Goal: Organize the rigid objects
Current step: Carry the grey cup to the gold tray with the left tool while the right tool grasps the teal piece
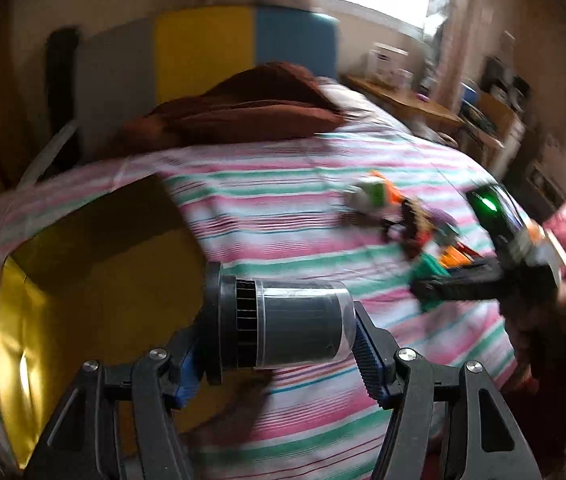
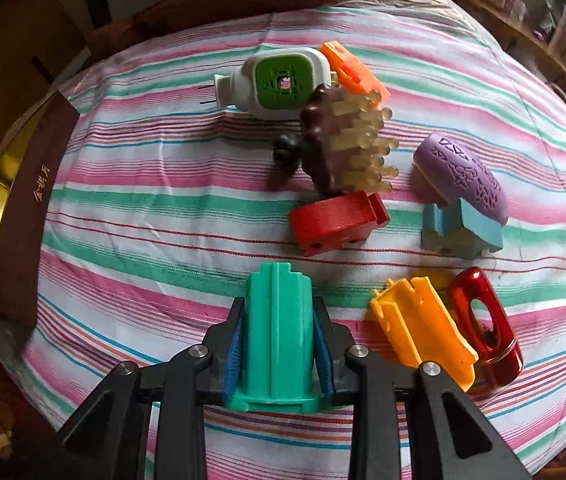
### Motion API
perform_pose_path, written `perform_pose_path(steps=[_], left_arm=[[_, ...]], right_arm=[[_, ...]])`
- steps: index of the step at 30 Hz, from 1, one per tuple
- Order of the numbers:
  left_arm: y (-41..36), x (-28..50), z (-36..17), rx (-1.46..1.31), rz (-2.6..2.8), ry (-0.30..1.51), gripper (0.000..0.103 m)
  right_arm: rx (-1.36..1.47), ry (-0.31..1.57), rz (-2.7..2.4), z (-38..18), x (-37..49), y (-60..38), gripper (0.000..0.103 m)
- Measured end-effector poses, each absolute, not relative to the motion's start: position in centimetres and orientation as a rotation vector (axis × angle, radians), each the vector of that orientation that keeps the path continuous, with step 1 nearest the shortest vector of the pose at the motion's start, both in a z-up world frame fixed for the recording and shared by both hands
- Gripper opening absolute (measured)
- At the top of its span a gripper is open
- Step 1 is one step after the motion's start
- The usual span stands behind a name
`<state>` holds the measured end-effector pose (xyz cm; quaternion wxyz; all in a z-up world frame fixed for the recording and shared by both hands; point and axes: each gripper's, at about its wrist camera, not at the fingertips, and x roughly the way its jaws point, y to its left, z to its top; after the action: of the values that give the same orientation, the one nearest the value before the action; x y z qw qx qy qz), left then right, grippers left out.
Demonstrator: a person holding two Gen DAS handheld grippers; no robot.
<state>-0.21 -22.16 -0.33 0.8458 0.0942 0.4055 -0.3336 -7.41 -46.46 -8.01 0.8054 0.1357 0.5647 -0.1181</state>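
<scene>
My left gripper (image 1: 281, 332) is shut on a dark grey cylinder (image 1: 303, 324) that has a clear sleeve and a black ribbed cap, and holds it sideways above the striped bed. My right gripper (image 2: 279, 308) is shut on a teal ribbed plastic piece (image 2: 277, 344), both blue pads pressing its sides, low over the sheet. In the left wrist view that right gripper (image 1: 431, 292) shows blurred at the right with the teal piece (image 1: 429, 270). Beyond lie a red block (image 2: 335, 220), a brown brush (image 2: 343, 148), a white and green device (image 2: 279, 82) and an orange piece (image 2: 353, 70).
An open box (image 1: 95, 280) with a gold lining sits on the bed's left side; its brown rim (image 2: 31, 208) shows at the left edge. A purple embossed piece (image 2: 463, 172), a light blue house (image 2: 459, 228), a yellow piece (image 2: 423, 328) and a dark red handle (image 2: 487, 320) lie to the right. A brown pillow (image 1: 251, 108) is at the bed's head.
</scene>
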Motion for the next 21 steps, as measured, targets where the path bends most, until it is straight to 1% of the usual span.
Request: perform_pose_path(steps=[10, 16, 21], left_arm=[[-11.7, 8.5, -1.5, 0.101, -0.433, 0.916, 0.065], [-7.7, 15.3, -3.8, 0.051, -0.288, 1.005, 0.065], [-7.1, 18.8, -5.1, 0.072, -0.210, 1.013, 0.065]], right_arm=[[0.215, 1.196, -0.260, -8.4, -6.9, -44.9, 0.030], [0.207, 1.192, -0.259, -8.3, -6.9, -44.8, 0.030], [0.190, 1.191, -0.257, -8.3, -6.8, -44.8, 0.030]])
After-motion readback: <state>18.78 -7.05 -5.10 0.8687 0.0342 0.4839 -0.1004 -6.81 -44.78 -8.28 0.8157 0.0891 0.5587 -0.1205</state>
